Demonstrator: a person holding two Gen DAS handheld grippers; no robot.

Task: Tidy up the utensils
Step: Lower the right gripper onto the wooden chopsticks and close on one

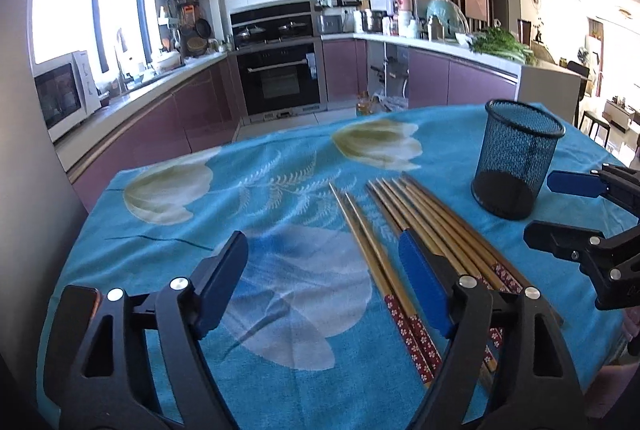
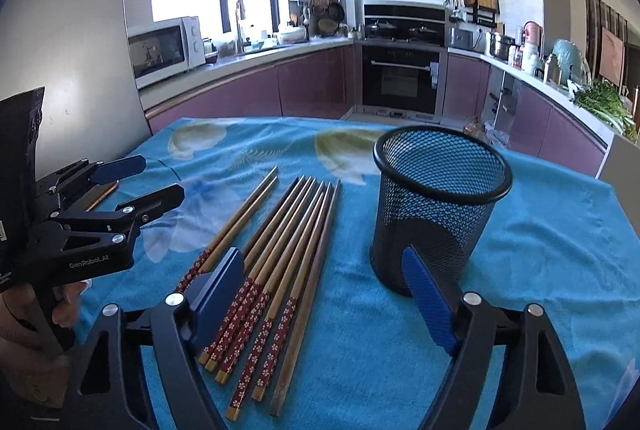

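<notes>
Several wooden chopsticks with red flowered ends lie side by side on a blue flowered cloth [image 1: 192, 230]: a bundle [image 1: 436, 226] [image 2: 296, 230] and, left of it, a separate pair [image 1: 372, 250] [image 2: 240, 218]. A black mesh cup [image 1: 516, 162] [image 2: 436, 206] stands upright and empty to their right. My left gripper [image 1: 322, 242] [image 2: 160, 176] is open, with the separate pair lying between its fingers in view; its right finger covers part of the bundle. My right gripper [image 2: 322, 258] [image 1: 542, 208] is open between the bundle's red ends and the cup.
The cloth-covered table [image 2: 540, 270] ends just behind the cup. Beyond it is a kitchen with purple cabinets, a microwave [image 2: 160, 50], an oven [image 2: 400, 78] and greens [image 2: 604, 106] on the right counter. A flat dark object with an orange edge [image 2: 102, 195] lies under my left gripper.
</notes>
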